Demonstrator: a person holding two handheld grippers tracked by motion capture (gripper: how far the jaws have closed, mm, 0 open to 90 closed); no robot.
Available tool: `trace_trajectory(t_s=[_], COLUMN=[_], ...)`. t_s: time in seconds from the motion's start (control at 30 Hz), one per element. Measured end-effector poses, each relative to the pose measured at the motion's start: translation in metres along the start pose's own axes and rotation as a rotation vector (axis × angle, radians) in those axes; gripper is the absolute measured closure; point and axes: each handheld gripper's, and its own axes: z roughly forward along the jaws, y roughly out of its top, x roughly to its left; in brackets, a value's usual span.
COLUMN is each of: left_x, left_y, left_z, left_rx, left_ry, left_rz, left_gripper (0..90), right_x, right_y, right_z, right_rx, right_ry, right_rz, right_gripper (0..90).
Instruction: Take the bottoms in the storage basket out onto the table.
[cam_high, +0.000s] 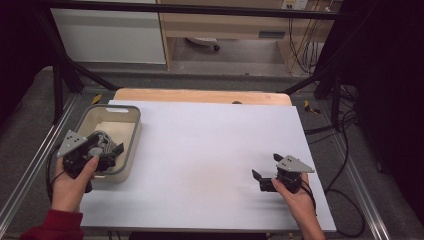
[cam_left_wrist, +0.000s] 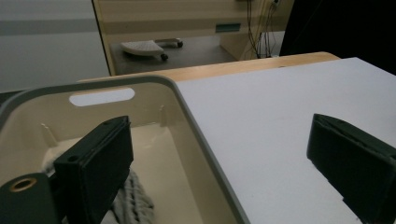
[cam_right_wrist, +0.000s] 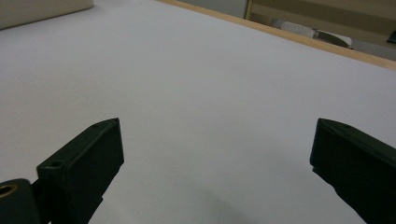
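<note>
A cream bin with a grey rim (cam_high: 132, 131) stands at the table's left edge, and a grey knitted cloth (cam_high: 102, 140) lies inside it. My left gripper (cam_high: 111, 148) hovers over the bin's near right corner. In the left gripper view that gripper (cam_left_wrist: 219, 126) is open and astride the bin's right wall (cam_left_wrist: 196, 126). One jaw is inside above the cloth (cam_left_wrist: 133, 200) and the other is over the white table (cam_left_wrist: 280, 102). My right gripper (cam_high: 266, 165) rests low over the table's near right part. It is open (cam_right_wrist: 218, 123) with nothing between the jaws.
The white table top (cam_high: 210, 145) has a wooden strip (cam_high: 200, 95) along its far edge. Metal frame rails (cam_high: 30, 170) run along both sides. Cables (cam_high: 345, 150) lie on the floor to the right. A cabinet (cam_high: 225, 25) stands beyond the table.
</note>
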Motion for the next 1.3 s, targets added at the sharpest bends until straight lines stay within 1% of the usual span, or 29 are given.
trace_trajectory(t_s=[0.03,0.07,0.1,0.17,0.2,0.23,0.3,0.37,0.4,0.43,0.5,0.53,0.57,0.63,0.67,0.73,0.77,0.8,0.83,0.87,0.9,0.93,1.0,1.07,1.1,1.2,1.23,1.27,1.3], left_x=[0.003,0.003,0.007,0.011,0.011,0.015,0.017,0.023,0.026,0.032,0.039,0.039,0.042,0.048,0.054,0.059,0.059,0.064,0.064,0.068,0.068,0.072,0.075,0.077,0.081,0.088,0.088,0.093,0.093], left_y=[0.004,0.004,0.010,0.014,0.014,0.016,0.018,0.024,0.029,0.035,0.040,0.040,0.042,0.043,0.042,0.041,0.041,0.039,0.039,0.038,0.038,0.038,0.040,0.040,0.041,0.039,0.039,0.036,0.036], left_z=[0.001,0.001,0.004,0.007,0.007,0.010,0.011,0.013,0.014,0.014,0.015,0.015,0.015,0.015,0.016,0.016,0.016,0.016,0.016,0.016,0.016,0.017,0.019,0.021,0.027,0.033,0.033,0.036,0.036], left_rx=[0.019,0.019,0.044,0.072,0.072,0.103,0.110,0.110,0.124,0.131,0.145,0.145,0.155,0.168,0.188,0.205,0.205,0.215,0.215,0.225,0.225,0.226,0.222,0.226,0.241,0.266,0.266,0.287,0.287], left_ry=[0.003,0.003,0.012,0.026,0.026,0.035,0.031,0.046,0.061,0.067,0.074,0.074,0.081,0.090,0.096,0.106,0.106,0.114,0.114,0.117,0.117,0.123,0.132,0.131,0.130,0.133,0.133,0.136,0.136], left_rz=[0.007,0.007,0.025,0.035,0.035,0.031,0.027,0.052,0.061,0.056,0.049,0.049,0.051,0.043,0.044,0.054,0.054,0.059,0.059,0.057,0.057,0.056,0.048,0.050,0.054,0.064,0.064,0.056,0.056], left_gripper=[7.1,7.1,7.1,7.1,7.1,7.1,7.2,7.8,7.9,8.0,8.0,8.1,8.2,8.3,8.3,8.3,8.3,8.4,8.5,8.5,8.7,9.4,12.8,12.9,12.9,14.2,14.9,15.2,15.3], right_x=[0.001,0.002,0.002,0.001,0.001,0.000,-0.002,-0.002,-0.002,-0.001,0.000,0.001,0.002,0.001,0.001,-0.001,-0.001,0.000,0.000,0.001,0.001,0.002,0.001,0.001,0.000,0.000,0.000,0.000,0.000], right_y=[0.001,0.001,0.001,0.000,0.000,-0.001,-0.001,0.000,0.000,0.001,0.001,0.001,0.001,0.000,0.000,-0.001,-0.001,-0.001,-0.001,-0.002,-0.003,-0.004,-0.007,-0.009,-0.010,-0.012,-0.012,-0.011,-0.011], right_z=[0.001,0.002,0.002,0.002,0.002,0.002,0.002,0.004,0.005,0.005,0.006,0.006,0.006,0.006,0.007,0.008,0.008,0.007,0.006,0.005,0.003,0.001,-0.003,-0.008,-0.011,-0.016,-0.016,-0.016,-0.015], right_rx=[0.001,0.004,0.005,0.007,0.008,0.008,0.006,0.008,0.009,0.010,0.015,0.016,0.018,0.023,0.025,0.033,0.035,0.035,0.034,0.036,0.037,0.042,0.043,0.045,0.044,0.042,0.044,0.041,0.039], right_ry=[0.003,0.004,0.006,0.006,0.005,0.003,0.003,0.002,0.005,0.006,0.009,0.009,0.009,0.006,0.006,0.002,0.000,0.000,-0.001,-0.002,-0.003,-0.005,-0.016,-0.025,-0.033,-0.042,-0.046,-0.047,-0.047], right_rz=[-0.007,-0.013,-0.017,-0.017,-0.013,-0.009,-0.003,0.000,-0.003,-0.005,-0.012,-0.017,-0.019,-0.022,-0.017,-0.018,-0.017,-0.020,-0.021,-0.023,-0.026,-0.027,-0.025,-0.018,-0.013,-0.010,-0.009,-0.005,-0.002], right_gripper=[3.1,3.1,3.1,3.0,3.0,3.0,2.9,2.9,2.9,2.9,2.8,2.8,2.8,2.8,2.8,2.8,2.8,2.8,2.8,2.8,2.7,2.7,2.6,2.5,2.5,2.4,2.4,2.3,2.3])
